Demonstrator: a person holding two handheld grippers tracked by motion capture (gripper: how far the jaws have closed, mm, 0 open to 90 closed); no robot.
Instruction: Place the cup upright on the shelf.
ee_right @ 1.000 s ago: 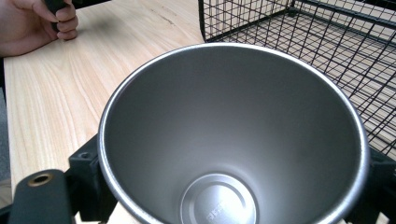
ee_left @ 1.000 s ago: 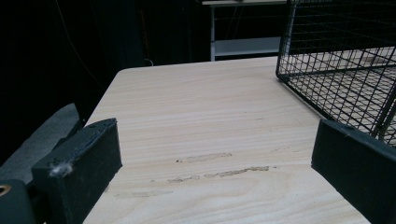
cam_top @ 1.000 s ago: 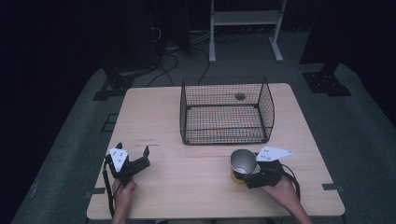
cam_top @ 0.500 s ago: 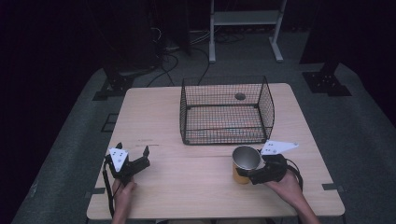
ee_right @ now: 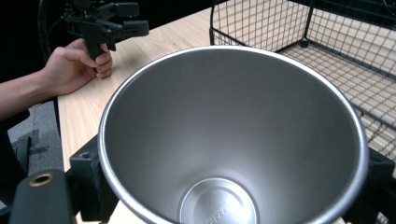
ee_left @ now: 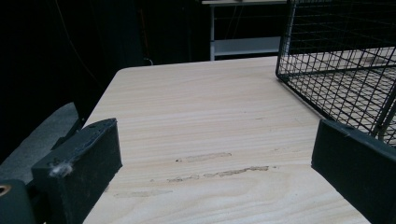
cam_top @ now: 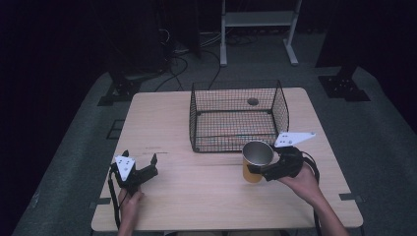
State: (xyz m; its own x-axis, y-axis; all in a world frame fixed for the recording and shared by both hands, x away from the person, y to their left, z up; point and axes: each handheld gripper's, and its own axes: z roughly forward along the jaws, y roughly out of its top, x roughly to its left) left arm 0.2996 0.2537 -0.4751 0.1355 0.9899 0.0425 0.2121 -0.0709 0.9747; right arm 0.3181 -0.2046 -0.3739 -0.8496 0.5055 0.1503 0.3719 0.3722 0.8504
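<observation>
Right gripper view: cup [ee_right: 233, 140] interior, bare steel, nothing inside; the high view gives its yellow outer wall [cam_top: 255, 164] instead. Cup stands near-right on the table [cam_top: 196, 191], just in front of the wire basket [cam_top: 238, 118], clamped between the jaws of the right gripper [cam_top: 263, 169]. Basket at far centre; contents too faint to tell. Left gripper [cam_top: 142, 169], near-left, jaws spread wide and holding nothing, held low over the wood by a hand [cam_top: 129, 199].
</observation>
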